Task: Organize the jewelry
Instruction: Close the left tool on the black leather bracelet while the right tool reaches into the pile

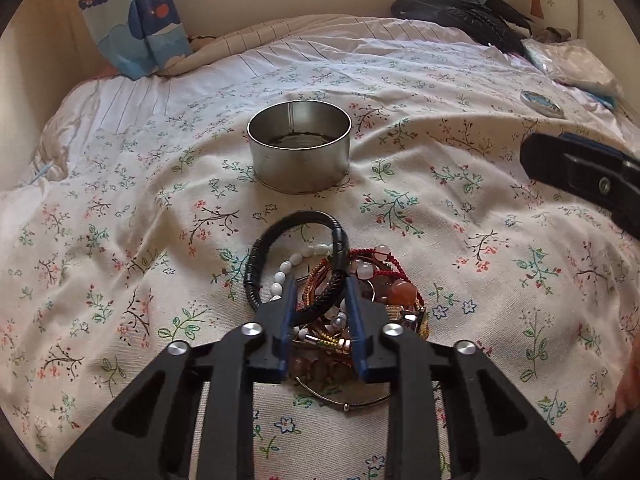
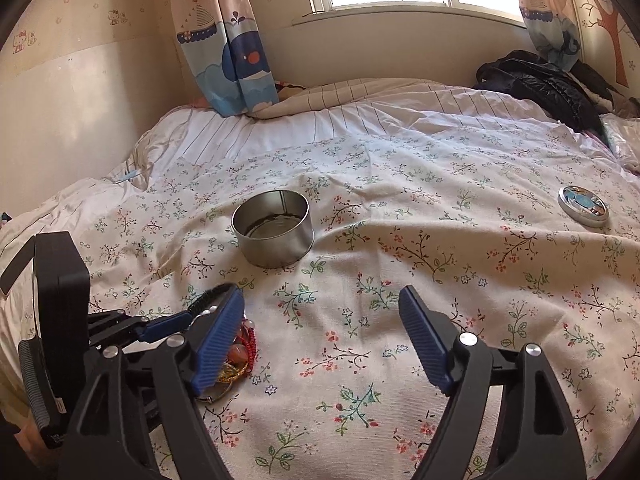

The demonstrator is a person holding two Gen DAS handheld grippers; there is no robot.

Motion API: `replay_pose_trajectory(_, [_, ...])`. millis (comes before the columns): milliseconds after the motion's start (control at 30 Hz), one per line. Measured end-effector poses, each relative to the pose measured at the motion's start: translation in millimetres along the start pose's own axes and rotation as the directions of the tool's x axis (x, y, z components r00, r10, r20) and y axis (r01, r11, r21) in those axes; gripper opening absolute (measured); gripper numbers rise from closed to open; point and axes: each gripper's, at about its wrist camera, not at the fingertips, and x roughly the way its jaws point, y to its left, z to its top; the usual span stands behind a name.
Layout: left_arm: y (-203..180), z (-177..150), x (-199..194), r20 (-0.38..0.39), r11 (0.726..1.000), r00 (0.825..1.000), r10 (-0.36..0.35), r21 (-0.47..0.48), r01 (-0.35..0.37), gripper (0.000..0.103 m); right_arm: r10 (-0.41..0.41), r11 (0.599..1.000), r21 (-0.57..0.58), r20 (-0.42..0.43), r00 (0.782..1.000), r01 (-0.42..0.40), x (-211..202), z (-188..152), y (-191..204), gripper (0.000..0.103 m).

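Observation:
A heap of bracelets and beads [image 1: 384, 292] lies on the floral bedsheet [image 1: 120, 240]. My left gripper [image 1: 320, 285] reaches down into the heap, and its blue pads are shut on the braided part of a black leather bracelet [image 1: 296, 220], whose loop arches just beyond the fingertips. An open round metal tin [image 1: 299, 148] stands farther back on the sheet and looks empty. In the right wrist view, my right gripper [image 2: 322, 294] hovers open over bare sheet to the right of the heap [image 2: 240, 356], with nothing between its fingers. One left finger [image 2: 164, 326] shows beside it.
The tin's lid [image 2: 583, 206] lies at the right on the bed. A black jacket [image 2: 540, 84] and a plastic bag [image 1: 572, 64] sit at the far right corner. Curtains [image 2: 228, 48] hang at the head of the bed, and a wall runs along the left.

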Motion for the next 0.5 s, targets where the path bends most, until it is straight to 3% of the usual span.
replay_pose_trajectory(100, [16.7,1.5,-7.2,0.027,0.996,0.999,-0.038,-0.083,0.040,0.000,0.014,1.000,0.000,-0.024,1.000,-0.014,5.3,-0.6,0.5,0.078])
replay_pose_trajectory(267, [60.0,-0.1,-18.0,0.076,0.956,0.995,-0.071,-0.280,0.089,0.000,0.074,0.996,-0.037,-0.123,0.990,-0.079,25.4,-5.7,11.2,0.079])
replay_pose_trajectory(333, [74.9,-2.7,-17.5,0.079,0.935,0.993,-0.085,-0.340,0.107,0.000,0.136,0.984,-0.083,-0.212,0.968,-0.157,43.7,-12.4,26.7,0.079])
replay_pose_trajectory(500, [90.5,-6.3,-12.2,0.076,0.903,0.989,-0.125,-0.404,0.145,0.000,0.183,0.961,-0.158,-0.250,0.951,-0.227,59.8,-17.9,48.2,0.079])
